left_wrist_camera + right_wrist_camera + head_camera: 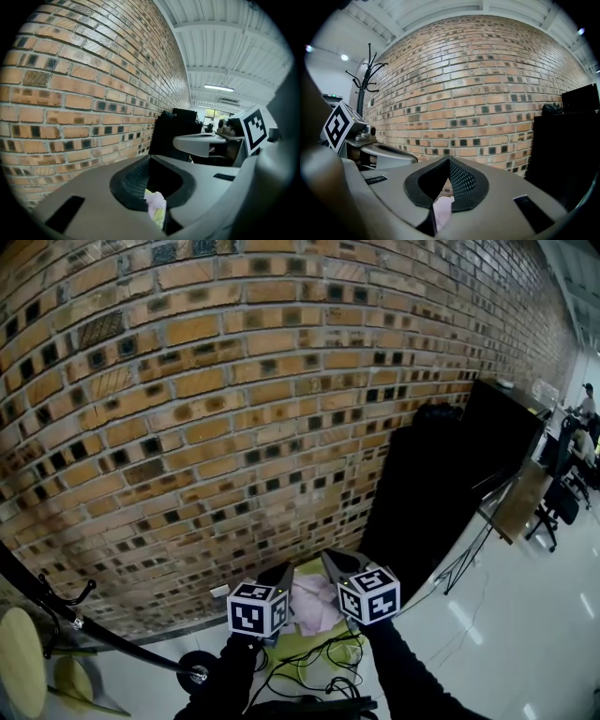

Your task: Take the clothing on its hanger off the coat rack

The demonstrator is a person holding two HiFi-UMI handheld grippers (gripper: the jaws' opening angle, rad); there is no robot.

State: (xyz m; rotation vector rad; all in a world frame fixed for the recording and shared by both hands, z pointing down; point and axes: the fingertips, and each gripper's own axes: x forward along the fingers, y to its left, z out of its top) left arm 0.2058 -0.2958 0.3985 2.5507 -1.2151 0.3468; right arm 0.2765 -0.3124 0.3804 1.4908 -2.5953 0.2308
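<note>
With my left claw (279, 574) and my right claw (330, 559) both pinched closed on nothing, the pink clothing (314, 604) lies just below and between them at bottom centre, while the coat rack (122, 641) stands at lower left, nearer my left claw.

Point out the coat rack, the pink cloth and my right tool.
coat rack (361, 93), right gripper view, on its pole below the hooks.
pink cloth (314, 604), head view, middle of the crumpled fabric.
right tool (449, 160), right gripper view, where its shut tips meet.
</note>
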